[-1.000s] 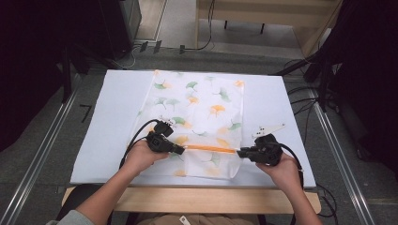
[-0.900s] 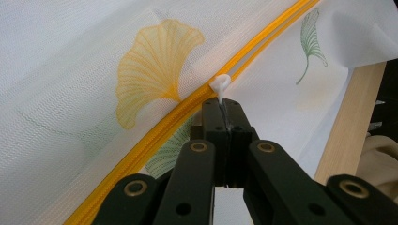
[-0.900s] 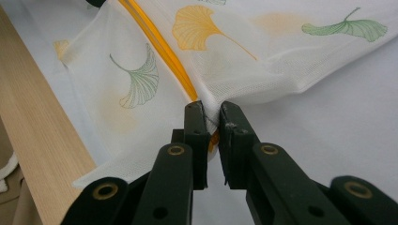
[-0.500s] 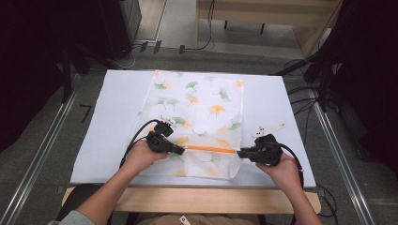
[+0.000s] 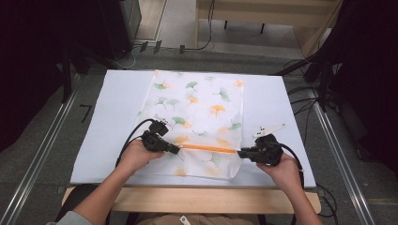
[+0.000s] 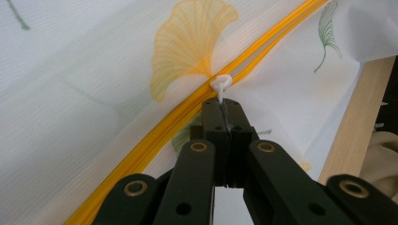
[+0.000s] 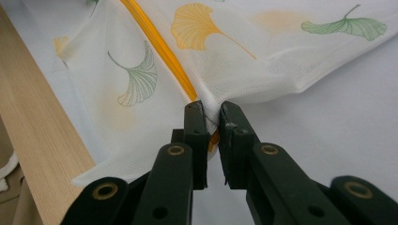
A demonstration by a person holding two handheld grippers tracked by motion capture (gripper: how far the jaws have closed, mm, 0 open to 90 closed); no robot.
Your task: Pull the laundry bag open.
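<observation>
Jaws of the left gripper are pressed fully together on the white zipper pull, which sits on the orange zipper of a mesh laundry bag printed with ginkgo leaves. At the other end of the zipper, the right gripper is clamped on a bunched corner of the bag's fabric and zipper end, its jaws held slightly apart by the mesh between them.

Between the earlier high views and this one, next to nothing is seen to have changed: both hands are found where they were, the zipper is stretched taut between the two grippers as before, and the bag lies flat on the white table cover, near the front edge.

From this stillness it is judged that both grips have been secured and the zipper tensioned, but that the slide along the track has not yet been started. Whether the zipper is to be opened or closed cannot be told.
</observation>
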